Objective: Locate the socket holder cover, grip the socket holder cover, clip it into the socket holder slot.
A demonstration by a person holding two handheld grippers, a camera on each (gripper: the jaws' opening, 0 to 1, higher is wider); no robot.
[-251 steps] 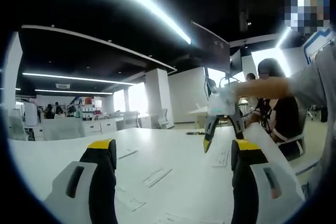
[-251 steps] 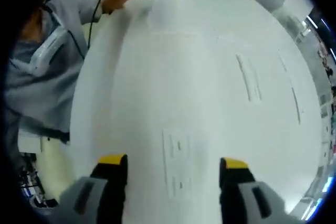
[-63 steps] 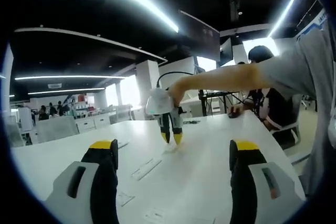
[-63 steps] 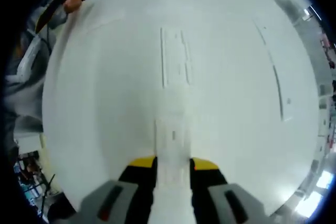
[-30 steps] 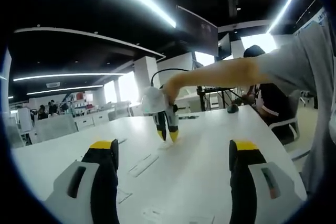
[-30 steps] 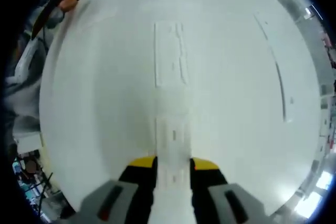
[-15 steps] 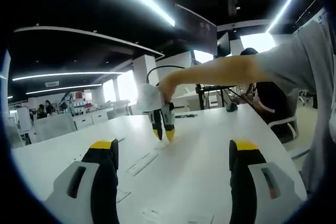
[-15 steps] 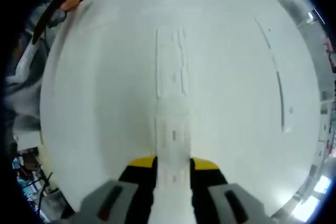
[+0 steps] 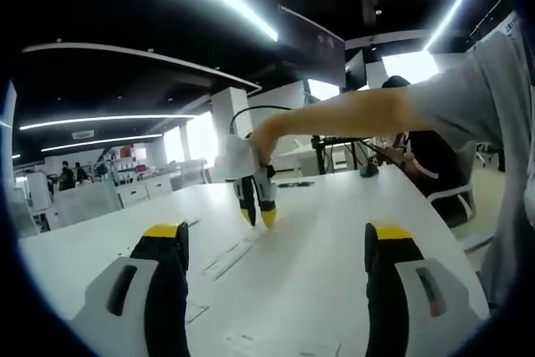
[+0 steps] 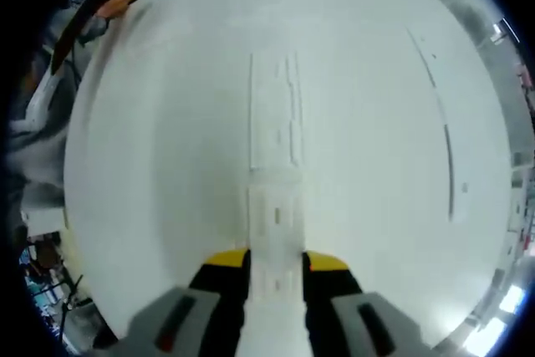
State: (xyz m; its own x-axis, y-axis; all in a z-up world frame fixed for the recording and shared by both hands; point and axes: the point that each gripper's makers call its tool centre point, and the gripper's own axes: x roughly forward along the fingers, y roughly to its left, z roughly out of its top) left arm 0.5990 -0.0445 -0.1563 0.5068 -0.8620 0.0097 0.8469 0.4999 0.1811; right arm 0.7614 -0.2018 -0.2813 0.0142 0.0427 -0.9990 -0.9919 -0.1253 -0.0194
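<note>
**Listener:** Changes first, please. What has moved in the last moments?

**Operator:** Cover and holder have drawn closer. In the right gripper view the white socket holder cover, pinched between my right tongs, now has its far end just beside the near end of the long white socket holder lying flat on the desk. A second ago a wider gap of bare desk lay between them. I judge I am lining the cover up with the slot; nothing is clipped yet.

**Listener:** How do the right tongs stand?

**Operator:** Narrow, their yellow tips pressed against both long sides of the cover, gripping it. The cover points straight along the holder's length.

**Listener:** And the left?

**Operator:** The left tongs stand wide apart, holding nothing, hovering above the desk. Beyond them, in the left gripper view, I see the right tongs from the side, tips down near the desk, with a hand on top. They have slid a little toward the left of that view over the last second.

**Listener:** Anything else on the desk?

**Operator:** Other pale strips lie well apart, toward the right of the right gripper view. Whether the cover touches the holder yet, I cannot tell.
</note>
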